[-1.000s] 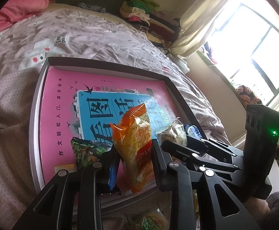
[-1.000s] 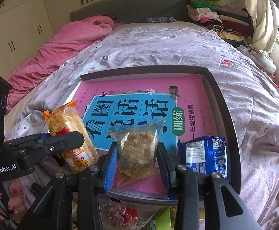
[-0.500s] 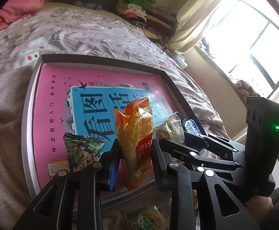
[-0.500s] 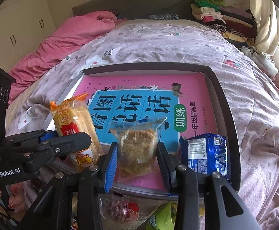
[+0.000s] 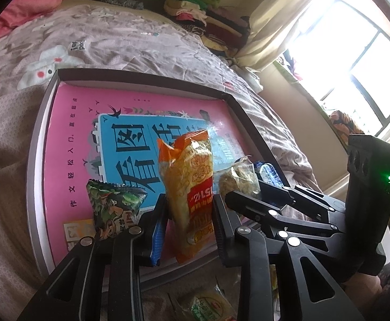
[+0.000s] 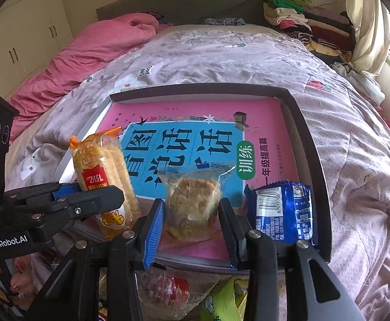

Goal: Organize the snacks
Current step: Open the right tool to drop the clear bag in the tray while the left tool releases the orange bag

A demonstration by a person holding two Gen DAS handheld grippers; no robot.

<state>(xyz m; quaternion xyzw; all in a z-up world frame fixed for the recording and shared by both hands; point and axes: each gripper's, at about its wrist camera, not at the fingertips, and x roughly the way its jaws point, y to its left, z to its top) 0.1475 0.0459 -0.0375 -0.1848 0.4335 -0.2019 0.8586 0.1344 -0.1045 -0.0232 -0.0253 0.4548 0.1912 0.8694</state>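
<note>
The bottom of the orange snack bag (image 5: 188, 200) is hidden behind the left gripper (image 5: 189, 230), and the packets under the tray's near edge are cut off and hard to read. A little green packet (image 5: 112, 208) stands half hidden at 9 o'clock from the left gripper. The orange bag stands upright between the left jaws, which pinch it, over the near edge of the dark tray (image 5: 38, 160) with the pink book (image 5: 69, 133) inside. These jaws have just let out a tiny bit, yet the bag stands between them as it did a second ago. The right gripper (image 6: 192, 227) squeezes a clear bag of crumbly cake (image 6: 192, 200), same as before. A blue packet (image 6: 283, 214) stands at 3 o'clock from it, inside the tray.
</note>
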